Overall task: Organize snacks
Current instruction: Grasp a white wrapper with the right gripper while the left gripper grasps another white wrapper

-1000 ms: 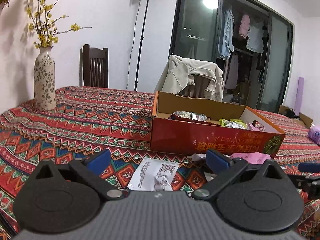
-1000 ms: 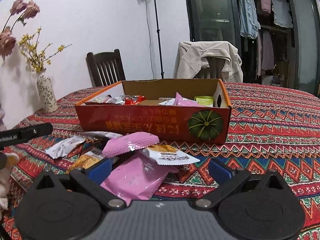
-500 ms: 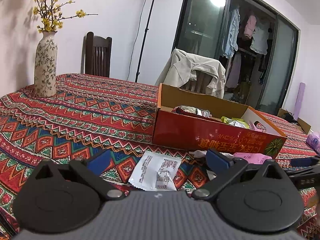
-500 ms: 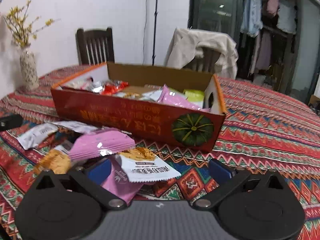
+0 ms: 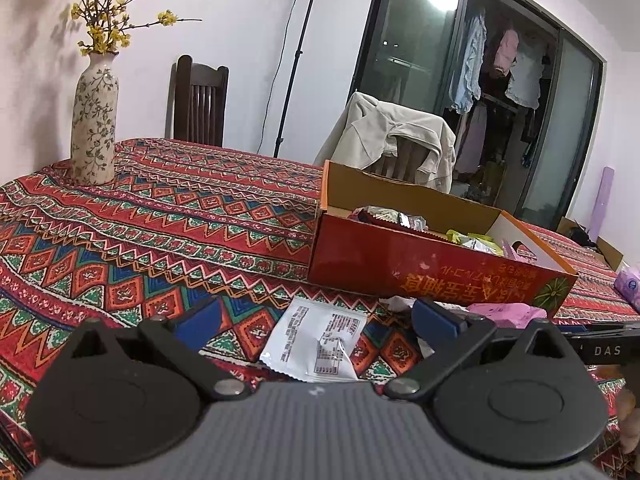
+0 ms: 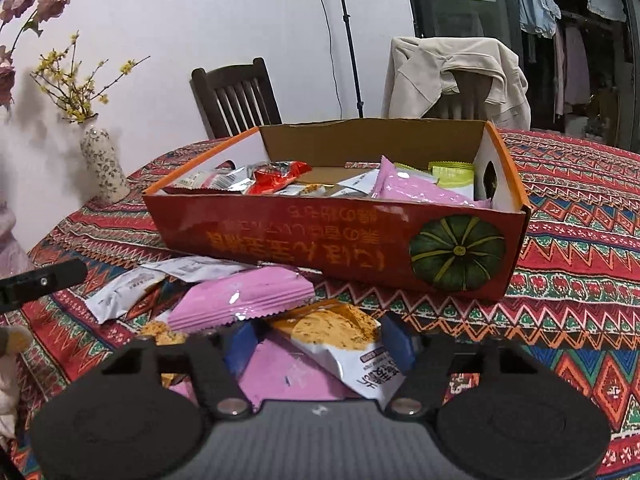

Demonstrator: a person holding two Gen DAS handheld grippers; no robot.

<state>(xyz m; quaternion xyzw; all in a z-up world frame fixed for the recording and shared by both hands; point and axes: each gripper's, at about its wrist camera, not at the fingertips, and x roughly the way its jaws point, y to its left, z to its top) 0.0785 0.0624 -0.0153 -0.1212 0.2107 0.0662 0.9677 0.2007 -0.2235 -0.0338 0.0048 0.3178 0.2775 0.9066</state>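
Only the right view shows inside the box (image 6: 336,236). Right gripper (image 6: 322,344) clamps the orange cracker pack (image 6: 340,336); left gripper (image 5: 316,320) gapes around a white packet (image 5: 316,340).

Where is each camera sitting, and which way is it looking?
Left wrist: rides the left gripper, low over the table, facing the red box; open fingers flank a white packet.
Right wrist: rides the right gripper, facing the box front; fingers straddle an orange-and-white packet.
Shared: box, vase, draped chair.

White wall (image 5: 240,20), dark chair (image 5: 199,106), glass doors (image 5: 416,48).
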